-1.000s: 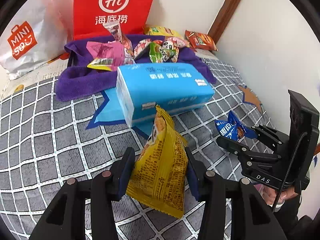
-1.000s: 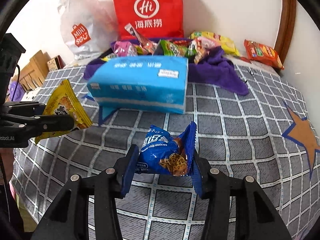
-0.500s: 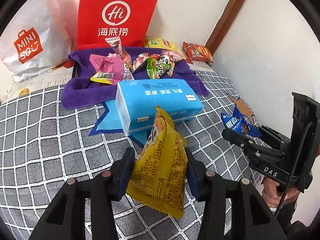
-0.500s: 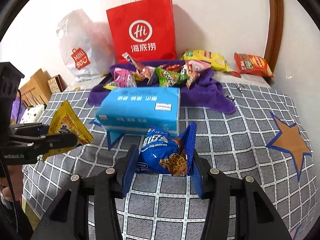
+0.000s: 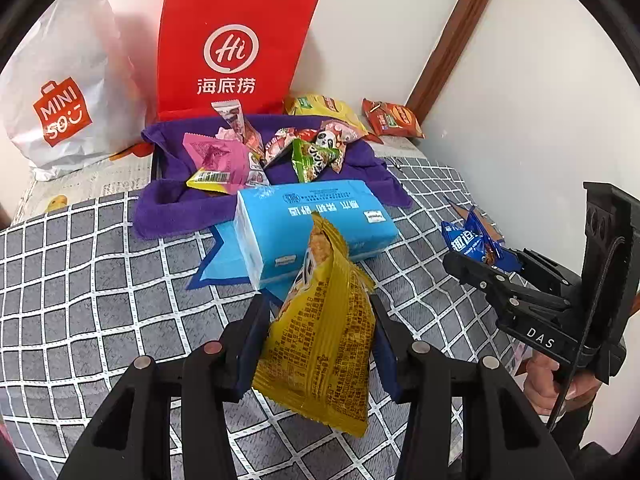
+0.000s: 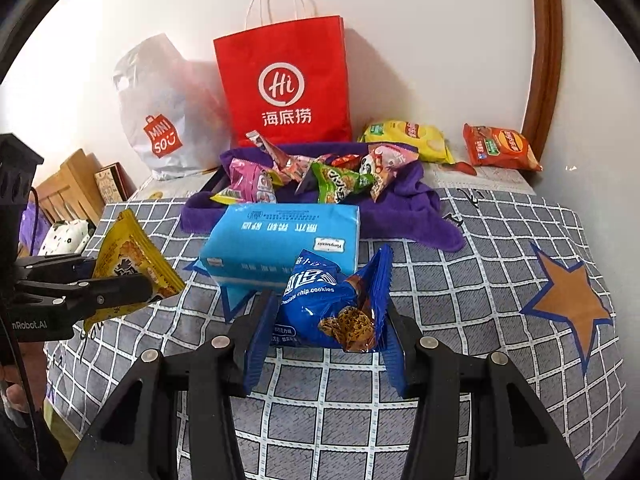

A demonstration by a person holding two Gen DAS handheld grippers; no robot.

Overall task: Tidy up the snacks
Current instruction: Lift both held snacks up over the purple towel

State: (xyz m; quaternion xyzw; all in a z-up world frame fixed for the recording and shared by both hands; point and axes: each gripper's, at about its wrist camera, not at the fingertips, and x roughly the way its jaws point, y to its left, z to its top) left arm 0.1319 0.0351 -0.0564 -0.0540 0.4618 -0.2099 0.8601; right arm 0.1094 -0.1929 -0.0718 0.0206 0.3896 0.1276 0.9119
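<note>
My left gripper (image 5: 318,320) is shut on a yellow snack packet (image 5: 320,336), held upright above the checked bedcover. My right gripper (image 6: 326,316) is shut on a blue chocolate chip cookie packet (image 6: 324,308). Each view shows the other tool: the right gripper (image 5: 486,268) with the blue packet (image 5: 476,244) at the right edge, the left gripper (image 6: 120,288) with the yellow packet (image 6: 132,272) at the left edge. Beyond both lies a blue tissue pack (image 5: 312,224) and, behind it, a purple cloth-lined tray (image 5: 168,204) with several snack packets (image 5: 312,156).
A red paper bag (image 5: 232,52) and a white plastic bag (image 5: 60,92) stand against the back wall. A yellow chip bag (image 6: 408,138) and an orange one (image 6: 500,148) lie at the back right. The wall and a wooden door frame (image 5: 452,36) close the right side.
Both grippers have risen with their packets still held. The tissue pack, the tray and the bags sit lower and smaller in both views.
</note>
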